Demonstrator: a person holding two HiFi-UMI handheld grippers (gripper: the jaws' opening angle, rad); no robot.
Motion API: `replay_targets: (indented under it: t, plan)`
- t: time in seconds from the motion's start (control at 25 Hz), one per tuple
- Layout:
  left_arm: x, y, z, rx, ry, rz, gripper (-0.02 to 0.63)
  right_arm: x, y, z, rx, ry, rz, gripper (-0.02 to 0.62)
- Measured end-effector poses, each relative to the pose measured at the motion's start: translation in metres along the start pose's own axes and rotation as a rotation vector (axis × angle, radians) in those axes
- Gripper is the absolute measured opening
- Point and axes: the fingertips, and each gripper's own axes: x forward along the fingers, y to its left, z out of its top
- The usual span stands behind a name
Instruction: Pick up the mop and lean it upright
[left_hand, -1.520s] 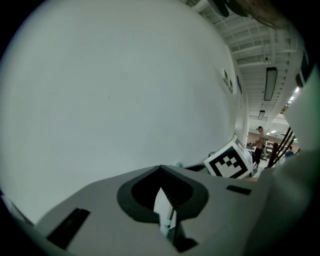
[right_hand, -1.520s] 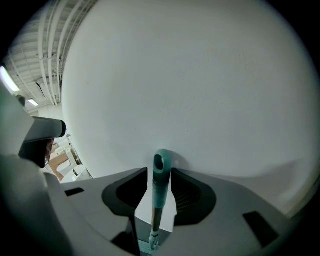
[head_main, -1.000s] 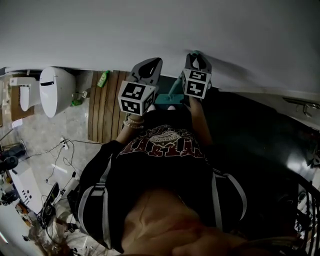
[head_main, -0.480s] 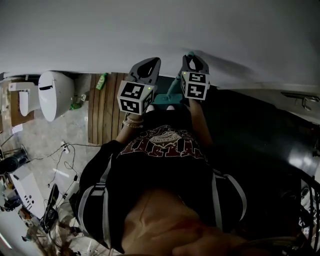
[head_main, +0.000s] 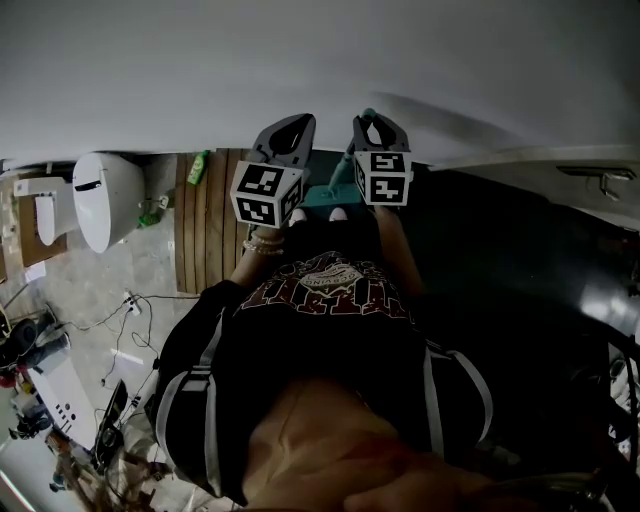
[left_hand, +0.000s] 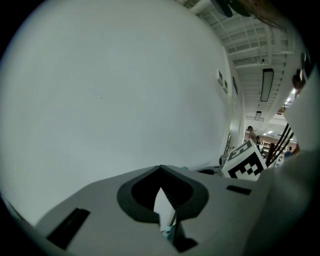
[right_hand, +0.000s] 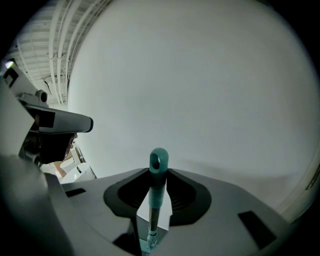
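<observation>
I see the teal-gripped metal mop handle (right_hand: 158, 187) upright between my right claw (right_hand: 159, 174) jaws, just closing but unclamped, plain white wall (right_hand: 200, 75) ahead.

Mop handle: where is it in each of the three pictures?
Head view: top centre, mop handle slanting up to the white wall.
Left gripper view: only a sliver, low centre.
Right gripper view: centre, upright, teal tip.
Shared landmark: the white wall fills all three.

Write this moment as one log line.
right tool: jaws just been closing, apart | mop handle: between them, not gripped | left tool: open
</observation>
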Motion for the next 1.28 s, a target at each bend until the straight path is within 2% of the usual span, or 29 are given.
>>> replay_targets:
  t: [1.28]
  plan:
    - [-0.015,-0.059,-0.015,0.034,0.007,-0.087,0.044,-0.104,0.040,-0.046,-0.029,0.031,0.086,0.115]
